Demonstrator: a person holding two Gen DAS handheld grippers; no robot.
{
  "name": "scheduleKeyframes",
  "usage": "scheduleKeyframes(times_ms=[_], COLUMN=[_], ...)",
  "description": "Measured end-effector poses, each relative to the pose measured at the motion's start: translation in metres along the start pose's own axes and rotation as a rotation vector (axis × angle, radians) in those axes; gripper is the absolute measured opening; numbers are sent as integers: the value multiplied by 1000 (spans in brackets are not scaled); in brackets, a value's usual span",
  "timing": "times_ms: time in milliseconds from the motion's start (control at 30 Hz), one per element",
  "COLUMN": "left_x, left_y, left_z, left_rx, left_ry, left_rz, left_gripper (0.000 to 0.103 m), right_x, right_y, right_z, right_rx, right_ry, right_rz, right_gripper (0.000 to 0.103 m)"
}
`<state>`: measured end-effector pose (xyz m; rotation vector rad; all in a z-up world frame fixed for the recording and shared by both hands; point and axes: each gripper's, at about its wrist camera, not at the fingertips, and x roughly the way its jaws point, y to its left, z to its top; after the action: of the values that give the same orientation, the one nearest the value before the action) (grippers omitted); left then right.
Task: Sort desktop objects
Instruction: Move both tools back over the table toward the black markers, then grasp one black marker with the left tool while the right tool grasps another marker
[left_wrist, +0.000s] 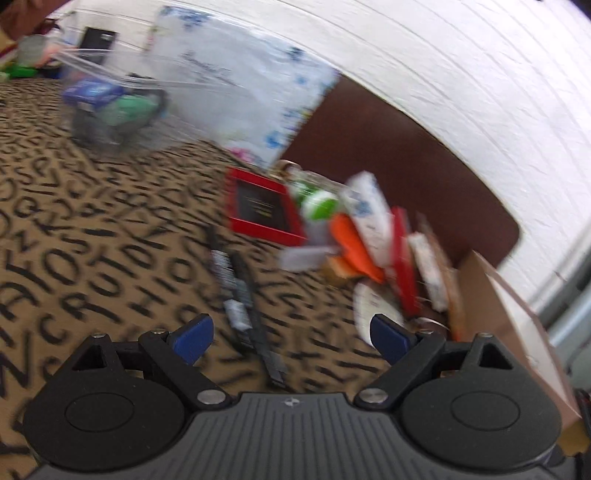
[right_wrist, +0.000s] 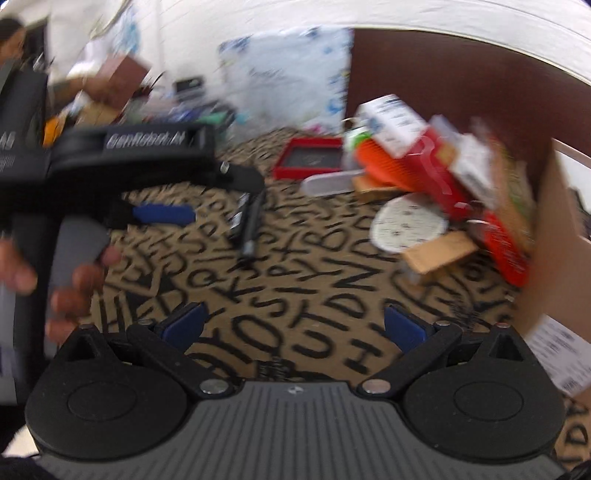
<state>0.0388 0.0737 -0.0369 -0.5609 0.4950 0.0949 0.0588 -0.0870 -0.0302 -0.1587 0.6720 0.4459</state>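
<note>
Both views are motion-blurred. My left gripper is open and empty, low over two dark pens lying on the letter-print tablecloth. Beyond them lies a red-framed box and a pile of mixed items: an orange comb, a green-capped bottle, white packets, a round white disc. My right gripper is open and empty above bare cloth. In its view the left gripper hovers by the pens, with the pile at the right.
A clear plastic bin holding blue and green items stands at the far left. A white flowered bag leans behind it. A brown board and a cardboard box bound the right side; the box also shows in the right wrist view.
</note>
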Motion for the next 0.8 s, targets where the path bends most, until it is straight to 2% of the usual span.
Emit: scheduleKeyframes(times_ms=[133, 200, 267, 367, 433, 500, 533, 600, 700, 767, 800], left_x=[12, 18, 23, 28, 32, 37, 41, 48, 60, 65, 67], left_y=[17, 23, 26, 31, 33, 32, 31, 28, 23, 20, 19], left_z=[2, 3, 3, 4, 6, 8, 10, 12, 14, 15, 15], left_rx=[-30, -36, -44, -64, -69, -68, -68, -62, -47, -39, -33], left_ry=[17, 30, 43, 62, 65, 72, 76, 79, 99, 110, 116], left_rz=[53, 56, 59, 41, 36, 36, 36, 38, 47, 60, 70], left_gripper=[93, 90, 82, 70, 65, 57, 56, 56, 47, 34, 30], right_x=[23, 36, 46, 61, 73, 82, 85, 88, 87, 85, 82], right_y=[10, 14, 15, 19, 22, 21, 19, 15, 13, 10, 8], right_z=[9, 14, 19, 25, 27, 29, 31, 33, 32, 30, 29], right_rx=[-80, -100, -106, -119, -131, -120, -102, -72, -74, -73, -68], right_ry=[12, 19, 9, 9, 17, 27, 25, 27, 26, 33, 35], right_rz=[-17, -19, -11, -20, -40, -49, -39, -35, -48, -59, -58], right_gripper=[101, 101, 99, 83, 76, 57, 53, 34, 17, 10, 10])
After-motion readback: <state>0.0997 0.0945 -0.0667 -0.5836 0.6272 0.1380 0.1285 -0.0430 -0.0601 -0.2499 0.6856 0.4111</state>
